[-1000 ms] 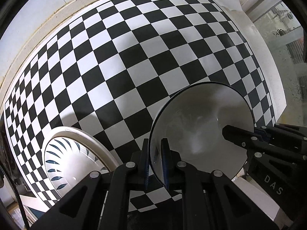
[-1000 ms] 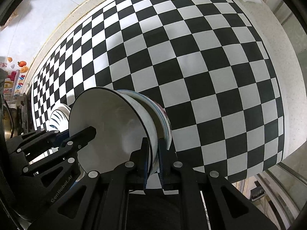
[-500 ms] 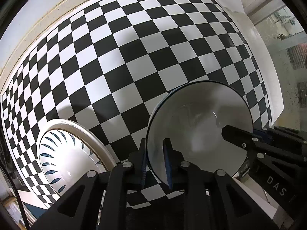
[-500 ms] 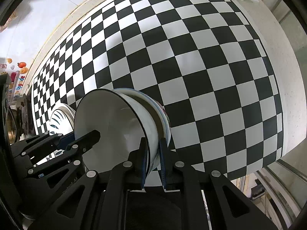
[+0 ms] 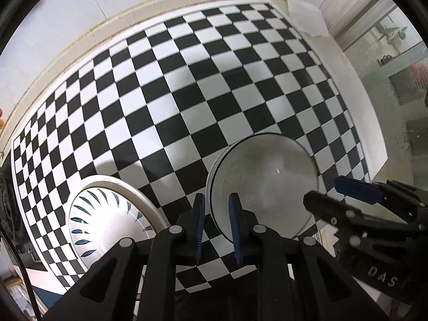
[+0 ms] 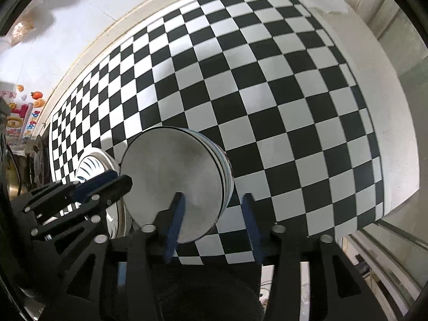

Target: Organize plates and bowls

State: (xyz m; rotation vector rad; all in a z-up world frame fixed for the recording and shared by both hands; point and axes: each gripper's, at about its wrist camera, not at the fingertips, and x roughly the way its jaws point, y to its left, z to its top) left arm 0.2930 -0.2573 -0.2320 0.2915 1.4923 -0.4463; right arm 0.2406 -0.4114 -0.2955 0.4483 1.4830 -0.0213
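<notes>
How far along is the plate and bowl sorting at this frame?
Done: the white bowl sits nested in a stack of bowls on the checkered cloth. In hand: nothing; the right gripper and left gripper are both open astride its rim. Left: the patterned plate lies alone beside the stack.

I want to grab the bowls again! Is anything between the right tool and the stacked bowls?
Nothing visible. The right tool is open, its fingers straddling the near rim of the stacked bowls. The left tool sits at the stack's other side, not in between.
</notes>
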